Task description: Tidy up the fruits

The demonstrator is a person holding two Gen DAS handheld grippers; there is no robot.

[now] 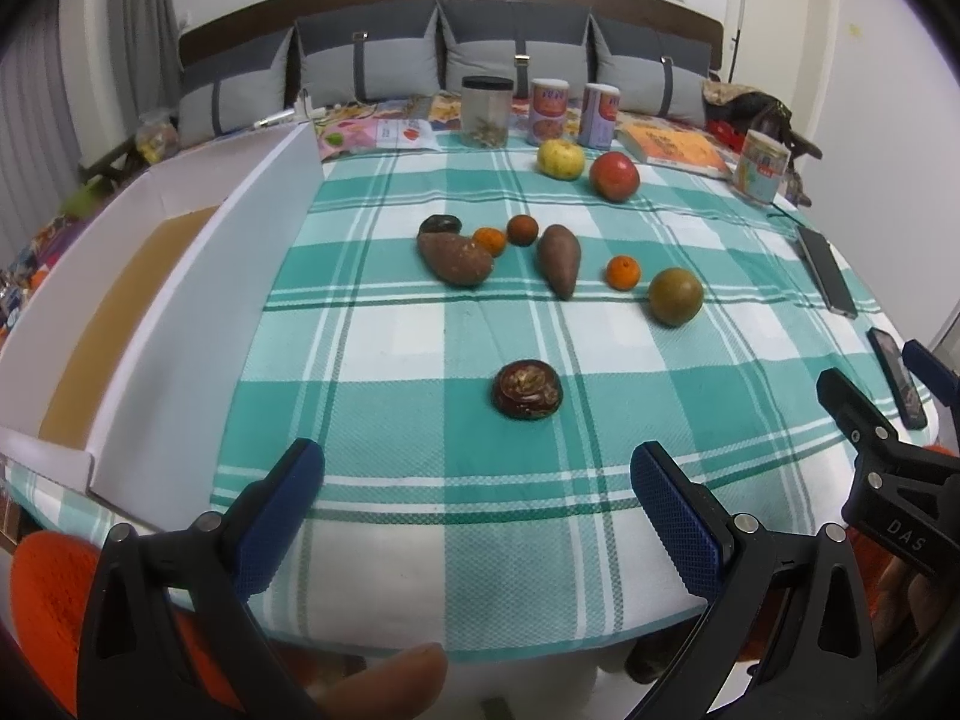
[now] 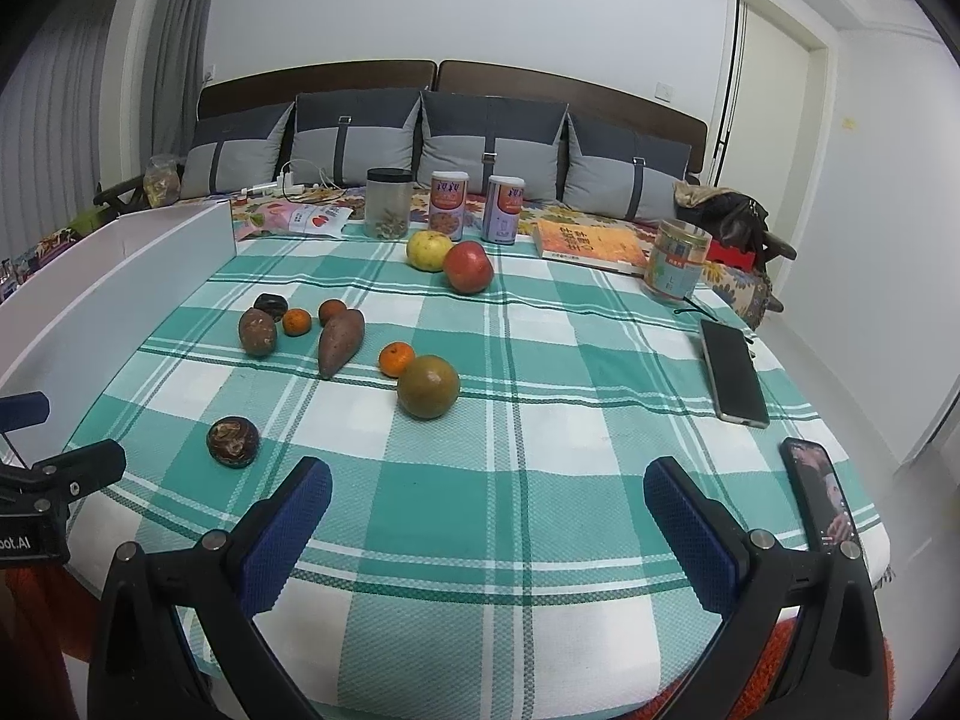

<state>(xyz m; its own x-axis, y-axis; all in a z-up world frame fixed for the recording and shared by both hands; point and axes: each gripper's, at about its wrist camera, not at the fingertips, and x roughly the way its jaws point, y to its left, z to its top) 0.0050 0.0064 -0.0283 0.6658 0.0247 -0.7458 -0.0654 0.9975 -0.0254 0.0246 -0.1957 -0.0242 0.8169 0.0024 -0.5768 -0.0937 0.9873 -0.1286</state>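
Observation:
Fruits lie on a green checked cloth (image 1: 420,510). A dark brown round fruit (image 1: 527,389) (image 2: 233,441) lies nearest. Behind it are two sweet potatoes (image 1: 455,259) (image 1: 560,259), several small oranges (image 1: 623,272), a green-brown orange (image 1: 675,296) (image 2: 428,386), a dark fruit (image 1: 439,224), a yellow fruit (image 1: 560,158) and a red one (image 1: 614,176). A white box (image 1: 180,312) with a cardboard floor stands at the left. My left gripper (image 1: 474,516) is open and empty above the near edge. My right gripper (image 2: 486,522) is open and empty, to the right of the left one.
Two phones (image 2: 733,369) (image 2: 819,498) lie at the table's right side. A jar (image 1: 486,111), several cans (image 1: 548,111) (image 1: 761,167) and an orange book (image 1: 672,151) stand along the back. Grey cushions (image 2: 486,144) line the sofa behind.

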